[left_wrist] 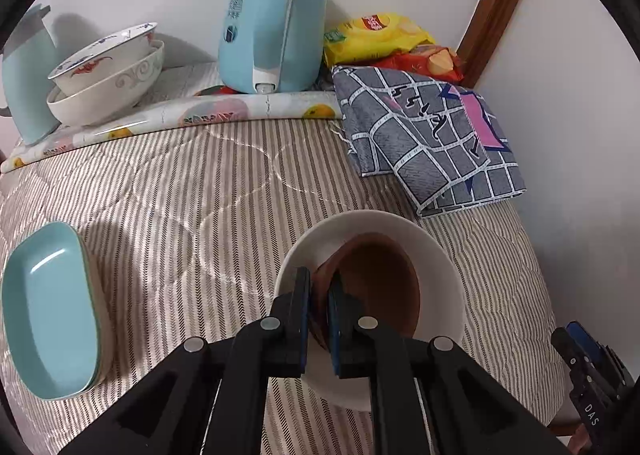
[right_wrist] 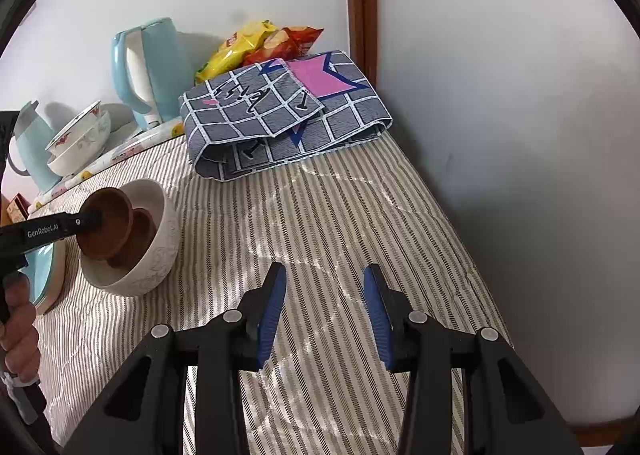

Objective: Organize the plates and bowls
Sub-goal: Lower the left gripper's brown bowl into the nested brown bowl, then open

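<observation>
Left hand-held gripper (left_wrist: pixel 319 287) clamped on brown bowl (left_wrist: pixel 380 283)

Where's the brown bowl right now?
The brown bowl is pinched at its rim by the left gripper, tilted inside the white bowl on the striped cover, in front of the folded grey cloth.

Home — kettle (left_wrist: pixel 272 15), snack bags (left_wrist: pixel 376 35), quilted tablecloth (left_wrist: pixel 200 183)

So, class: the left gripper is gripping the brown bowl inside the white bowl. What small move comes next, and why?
Probably open the left gripper: the brown bowl it pinches by the rim already sits tilted inside the white bowl, so letting go should let it settle.
</observation>
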`<state>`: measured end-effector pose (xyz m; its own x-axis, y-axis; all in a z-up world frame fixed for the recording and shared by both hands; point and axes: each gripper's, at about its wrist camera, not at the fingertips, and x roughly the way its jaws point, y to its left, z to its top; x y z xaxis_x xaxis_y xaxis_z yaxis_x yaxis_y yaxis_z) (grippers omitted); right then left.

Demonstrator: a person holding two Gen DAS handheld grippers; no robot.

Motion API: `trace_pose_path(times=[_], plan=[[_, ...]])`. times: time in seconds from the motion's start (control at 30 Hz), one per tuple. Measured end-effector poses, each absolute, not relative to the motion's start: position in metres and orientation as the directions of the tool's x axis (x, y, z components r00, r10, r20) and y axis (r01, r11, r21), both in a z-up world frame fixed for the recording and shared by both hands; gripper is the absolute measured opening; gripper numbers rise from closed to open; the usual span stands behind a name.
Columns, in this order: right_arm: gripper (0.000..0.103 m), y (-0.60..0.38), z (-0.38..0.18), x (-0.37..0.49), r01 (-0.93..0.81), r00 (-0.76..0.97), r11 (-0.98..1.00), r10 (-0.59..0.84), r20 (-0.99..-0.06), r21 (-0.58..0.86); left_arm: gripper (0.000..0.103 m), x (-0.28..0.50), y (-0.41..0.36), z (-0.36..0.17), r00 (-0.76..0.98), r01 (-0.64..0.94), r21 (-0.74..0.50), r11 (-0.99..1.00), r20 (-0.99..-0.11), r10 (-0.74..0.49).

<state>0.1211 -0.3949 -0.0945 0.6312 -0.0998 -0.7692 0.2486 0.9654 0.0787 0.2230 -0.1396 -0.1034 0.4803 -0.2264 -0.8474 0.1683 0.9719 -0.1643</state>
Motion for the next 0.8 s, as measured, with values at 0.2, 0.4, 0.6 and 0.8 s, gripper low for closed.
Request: trace_pose_path(times=[0.2,0.4,0.6,0.8], plan=[[0.04,-0.396,-0.097,0.125,0.245,0.63,0.966,-0.096,-0.77,0.08,0.008,0.228,-0.141,-0.113,0.455,0.165,-0.174,0.971,-0.86,-0.232],[0.04,-0.395,-0.098,0.125,0.245,0.628,0.966,-0.097,-0.772,0.078,0.008,0.23,-0.14,-0.118,0.443,0.161,-0.19,0.968,-0.863,-0.243],[0.04,-0.392,-0.1,0.125,0.239,0.62,0.968,-0.091,-0.78,0.077,0.009,0.231,-0.142,-0.119,0.444,0.163,-0.197,0.967,-0.86,-0.251],[0.04,-0.387,-0.099,0.125,0.226,0.619,0.972,-0.088,-0.78,0.07,0.01,0.231,-0.141,-0.118,0.431,0.178,-0.208,0.962,-0.862,-0.267]])
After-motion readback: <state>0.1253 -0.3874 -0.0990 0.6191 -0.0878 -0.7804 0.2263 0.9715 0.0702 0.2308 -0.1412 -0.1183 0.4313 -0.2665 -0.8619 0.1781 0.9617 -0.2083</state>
